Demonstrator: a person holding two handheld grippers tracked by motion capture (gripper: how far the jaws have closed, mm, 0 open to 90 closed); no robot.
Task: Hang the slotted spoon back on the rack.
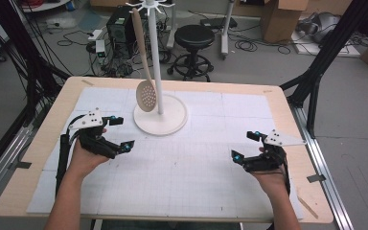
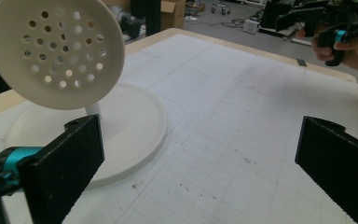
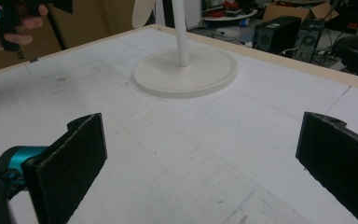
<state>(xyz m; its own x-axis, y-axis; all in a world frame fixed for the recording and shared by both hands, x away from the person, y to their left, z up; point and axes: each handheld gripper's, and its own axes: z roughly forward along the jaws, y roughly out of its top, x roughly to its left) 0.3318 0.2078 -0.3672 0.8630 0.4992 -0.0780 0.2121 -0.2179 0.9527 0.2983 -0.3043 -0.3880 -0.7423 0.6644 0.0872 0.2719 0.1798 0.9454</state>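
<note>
Jaws spread wide on my left gripper (image 1: 118, 133) and right gripper (image 1: 244, 146); both empty, skimmer (image 1: 146, 95) hanging on stand (image 1: 160, 120).

Cream slotted spoon (image 1: 145, 91) (its round head dotted with small holes) hangs at twelve o'clock on a cream stand (image 1: 160, 115). The mat (image 1: 206, 163) is white with a faint grey grid. Both grippers, left (image 1: 120, 134) and right (image 1: 245, 146), are black with teal accents.

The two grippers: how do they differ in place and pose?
The left gripper is nearer the stand and the skimmer; the right gripper is farther from them. The left one points right, the right one points left. Both have open, empty jaws above the mat.
</note>
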